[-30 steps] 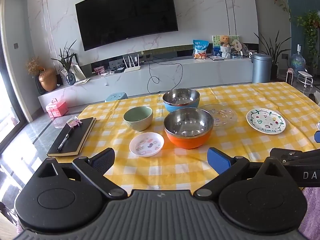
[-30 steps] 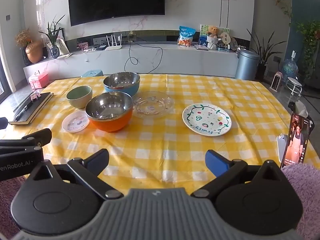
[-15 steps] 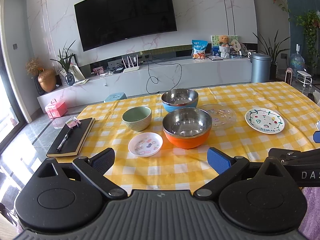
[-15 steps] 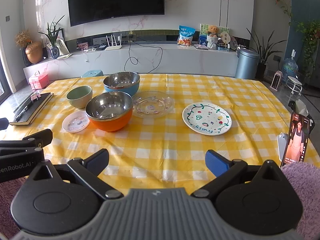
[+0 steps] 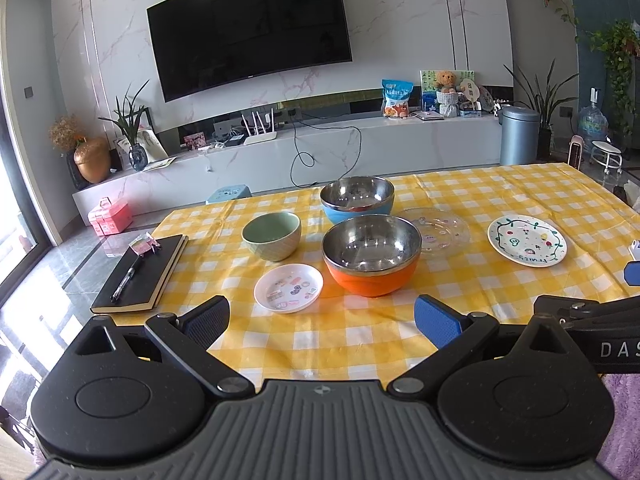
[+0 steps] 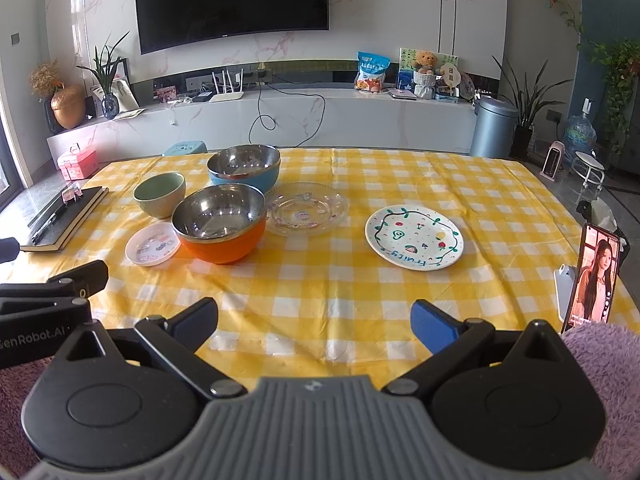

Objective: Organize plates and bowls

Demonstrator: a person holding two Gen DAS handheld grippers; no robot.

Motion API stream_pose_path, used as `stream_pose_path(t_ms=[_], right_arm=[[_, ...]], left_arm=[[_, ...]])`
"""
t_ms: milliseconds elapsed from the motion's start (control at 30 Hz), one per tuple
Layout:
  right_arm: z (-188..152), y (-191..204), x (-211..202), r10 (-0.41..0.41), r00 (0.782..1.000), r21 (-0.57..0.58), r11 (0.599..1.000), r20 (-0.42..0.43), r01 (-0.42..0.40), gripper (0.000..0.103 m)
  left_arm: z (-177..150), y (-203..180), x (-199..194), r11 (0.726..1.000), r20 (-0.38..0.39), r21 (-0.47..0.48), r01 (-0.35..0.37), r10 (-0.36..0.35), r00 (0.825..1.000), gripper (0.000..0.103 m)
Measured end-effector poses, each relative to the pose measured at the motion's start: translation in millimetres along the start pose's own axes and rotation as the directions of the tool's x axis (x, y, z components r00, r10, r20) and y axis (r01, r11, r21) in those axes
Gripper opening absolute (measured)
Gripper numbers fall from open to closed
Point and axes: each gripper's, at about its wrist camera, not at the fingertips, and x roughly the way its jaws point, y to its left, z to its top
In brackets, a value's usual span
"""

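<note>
While both grippers, left [image 5: 322, 316] and right [image 6: 314, 320], hover with fingers wide apart and empty, unsorted bowls [image 5: 372, 256] and plates [image 6: 414, 237] sit spread across the surface [image 6: 360, 288].

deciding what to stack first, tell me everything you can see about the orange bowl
The orange bowl stands upright on the yellow checked tablecloth. Its outside is glossy orange, its inside shiny metal like steel, with a thin metal rim, and it looks empty. The blue bowl sits just behind it, the green bowl off to its left, the small pink plate in front left, and the clear glass plate to its right, partly hidden by its rim. Whether any touches it is unclear. Neither claw holds it.
</note>
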Motion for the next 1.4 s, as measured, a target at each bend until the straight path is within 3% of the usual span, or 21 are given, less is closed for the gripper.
stream_pose_path(t_ms=[1400], right_arm=[[-2.3,3.1,1.0,0.005,1.0,-0.001,1.0,-0.002,-0.005,0.1]], left_arm=[[0.1,0.5,0.2,1.0,-0.001,-0.002,0.002,-0.002,1.0,0.103]])
